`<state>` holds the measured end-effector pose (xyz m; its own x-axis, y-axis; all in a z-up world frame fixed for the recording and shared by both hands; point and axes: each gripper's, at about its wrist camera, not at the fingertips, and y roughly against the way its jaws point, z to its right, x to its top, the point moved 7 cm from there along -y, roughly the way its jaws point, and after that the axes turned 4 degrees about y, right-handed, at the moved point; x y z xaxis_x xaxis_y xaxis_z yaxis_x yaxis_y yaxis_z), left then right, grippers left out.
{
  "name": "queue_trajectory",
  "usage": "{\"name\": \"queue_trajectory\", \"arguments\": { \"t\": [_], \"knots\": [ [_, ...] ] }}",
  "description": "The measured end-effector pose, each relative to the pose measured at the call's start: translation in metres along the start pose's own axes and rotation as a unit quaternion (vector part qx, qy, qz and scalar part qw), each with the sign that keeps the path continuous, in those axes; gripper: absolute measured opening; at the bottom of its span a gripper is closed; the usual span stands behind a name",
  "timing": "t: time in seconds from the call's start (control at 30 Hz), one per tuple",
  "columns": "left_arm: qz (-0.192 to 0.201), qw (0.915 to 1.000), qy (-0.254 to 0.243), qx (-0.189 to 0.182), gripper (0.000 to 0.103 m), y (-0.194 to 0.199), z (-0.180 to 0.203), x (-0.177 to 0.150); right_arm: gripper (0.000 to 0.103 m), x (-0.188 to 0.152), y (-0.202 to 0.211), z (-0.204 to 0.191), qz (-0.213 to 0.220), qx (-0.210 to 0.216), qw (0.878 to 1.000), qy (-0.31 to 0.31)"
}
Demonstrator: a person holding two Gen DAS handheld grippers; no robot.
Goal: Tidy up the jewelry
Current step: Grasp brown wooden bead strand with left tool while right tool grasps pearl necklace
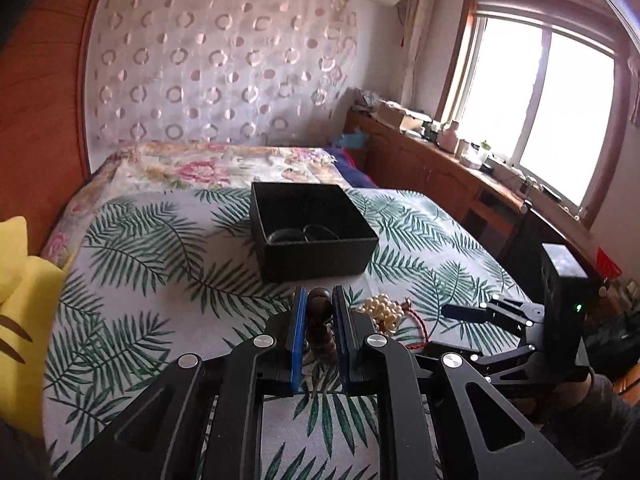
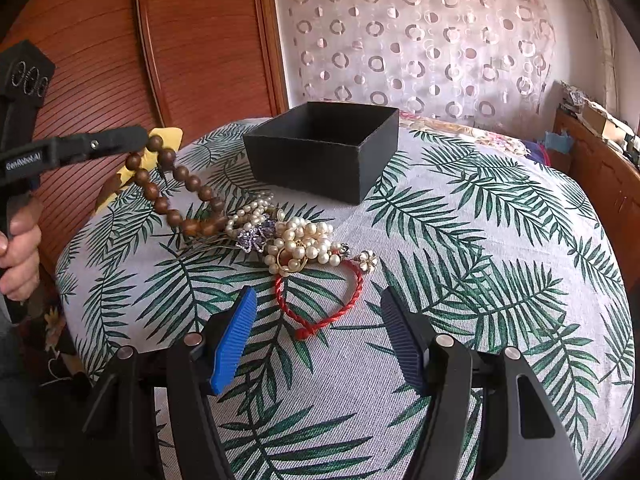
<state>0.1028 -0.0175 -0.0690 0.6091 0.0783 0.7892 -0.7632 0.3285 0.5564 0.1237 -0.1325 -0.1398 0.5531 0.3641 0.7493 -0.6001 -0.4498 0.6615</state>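
bed [image 2: 440, 240]; box [image 1: 312, 224] contents unclear.

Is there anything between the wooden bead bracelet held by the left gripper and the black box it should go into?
Nothing visible blocks it. The left gripper holds the wooden bead bracelet partly lifted, its lower end still at the pearl pile. The black box is open-topped, with only bare bedspread before it.
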Motion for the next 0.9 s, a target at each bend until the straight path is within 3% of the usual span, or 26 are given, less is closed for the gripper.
{"name": "queue_trajectory", "arguments": {
  "t": [0.5, 0.73, 0.9],
  "knots": [
    [0.020, 0.9997, 0.007, 0.012, 0.012, 0.015, -0.016, 0.005, 0.066, 0.006, -0.004, -0.009, -0.011, 0.008, 1.000, 0.016],
    [0.015, 0.9997, 0.015, 0.011, 0.012, 0.012, -0.022, -0.002, 0.037, 0.026, -0.017, -0.015, -0.021, 0.022, 0.999, 0.036],
    [0.015, 0.9997, 0.017, 0.010, 0.012, 0.011, -0.023, -0.003, 0.035, 0.032, -0.032, -0.014, -0.039, 0.015, 0.998, 0.053]
  ]
}}
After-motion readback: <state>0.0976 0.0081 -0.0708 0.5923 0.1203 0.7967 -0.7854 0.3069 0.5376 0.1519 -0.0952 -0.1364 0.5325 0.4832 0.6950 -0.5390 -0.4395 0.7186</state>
